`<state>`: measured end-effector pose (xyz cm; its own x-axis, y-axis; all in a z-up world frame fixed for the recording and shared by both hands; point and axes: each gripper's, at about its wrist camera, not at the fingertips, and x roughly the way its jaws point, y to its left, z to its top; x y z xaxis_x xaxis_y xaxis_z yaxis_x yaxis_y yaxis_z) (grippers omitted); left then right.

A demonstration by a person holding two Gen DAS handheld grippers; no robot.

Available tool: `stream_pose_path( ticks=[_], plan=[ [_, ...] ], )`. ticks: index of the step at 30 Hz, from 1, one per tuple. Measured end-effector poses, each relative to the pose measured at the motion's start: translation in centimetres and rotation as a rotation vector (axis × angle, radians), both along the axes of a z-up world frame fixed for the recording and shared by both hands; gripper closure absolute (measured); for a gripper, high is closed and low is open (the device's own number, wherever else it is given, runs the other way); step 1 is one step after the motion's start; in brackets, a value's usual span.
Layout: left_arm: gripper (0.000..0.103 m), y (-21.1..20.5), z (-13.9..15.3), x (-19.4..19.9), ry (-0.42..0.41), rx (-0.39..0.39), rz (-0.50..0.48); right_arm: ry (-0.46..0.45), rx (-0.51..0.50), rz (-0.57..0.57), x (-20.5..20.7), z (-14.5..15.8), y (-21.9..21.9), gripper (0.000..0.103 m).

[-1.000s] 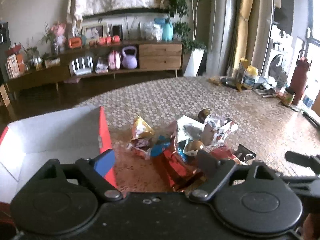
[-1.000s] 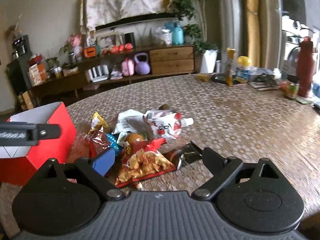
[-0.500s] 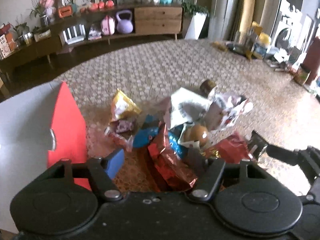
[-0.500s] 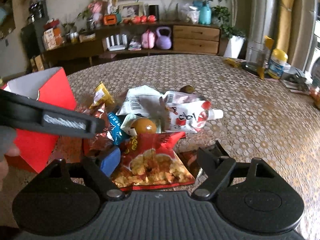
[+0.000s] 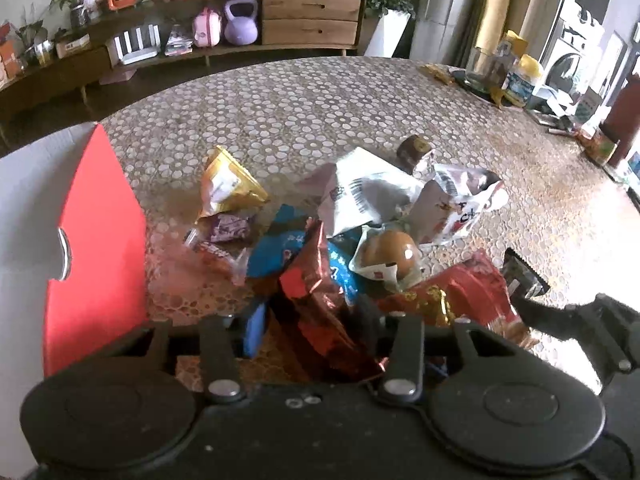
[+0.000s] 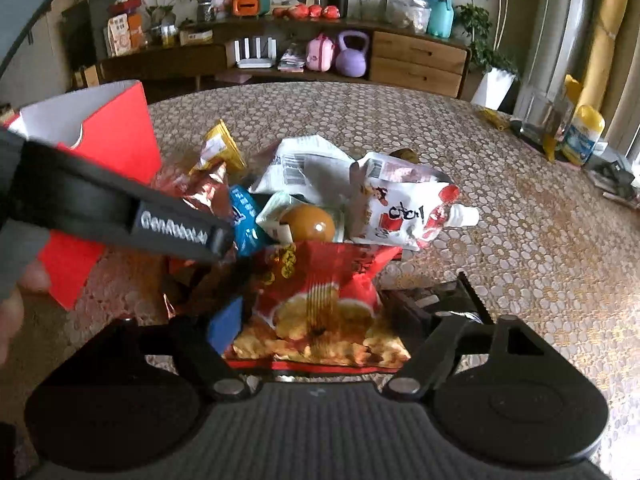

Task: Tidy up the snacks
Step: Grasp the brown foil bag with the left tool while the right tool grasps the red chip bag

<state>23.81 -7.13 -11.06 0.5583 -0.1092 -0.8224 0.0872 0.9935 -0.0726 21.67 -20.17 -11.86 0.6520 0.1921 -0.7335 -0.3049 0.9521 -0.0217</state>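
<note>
From the left wrist view we see a worktop (image 5: pixel 360 104) with a dotted brown cover, and behind it a long wooden shelf (image 5: pixel 224 40) with a purple kettlebell (image 5: pixel 240 22). A red box (image 5: pixel 92 248) stands at the left; we cannot see what is in it. The snack pile (image 5: pixel 352 232) lies in the middle, just beside the box. Our left tool (image 5: pixel 312 320) has its fingers closed on the shiny red packet (image 5: pixel 320 308).

From the right wrist view we see the same worktop (image 6: pixel 500 200) and red box (image 6: pixel 120 136). Our right tool (image 6: pixel 332 328) is spread wide around the red chip bag (image 6: pixel 320 304). Here we can read that bag's front. A white pouch with a spout (image 6: pixel 404 216) and a brown egg (image 6: pixel 312 222) lie behind it.
</note>
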Motion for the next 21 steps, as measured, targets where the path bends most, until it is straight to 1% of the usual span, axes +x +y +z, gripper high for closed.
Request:
stream_pose_path(
  ticks=[2,4,11,21],
  plan=[
    [0.069,0.3,0.1,-0.1,-0.002,-0.027,0.003,0.004,0.016,-0.019,-0.1,0.2,-0.2,0.034],
    [0.071,0.6,0.2,-0.2,0.001,-0.058,0.005,0.001,0.030,-0.024,-0.3,0.3,-0.3,0.036],
    [0.077,0.6,0.7,-0.8,-0.005,-0.064,-0.001,-0.026,0.063,-0.027,-1.4,1.6,-0.1,0.039],
    [0.080,1.3,1.8,-2.6,-0.037,-0.071,-0.020,-0.061,0.069,-0.022,-3.8,3.9,-0.4,0.039]
  ],
)
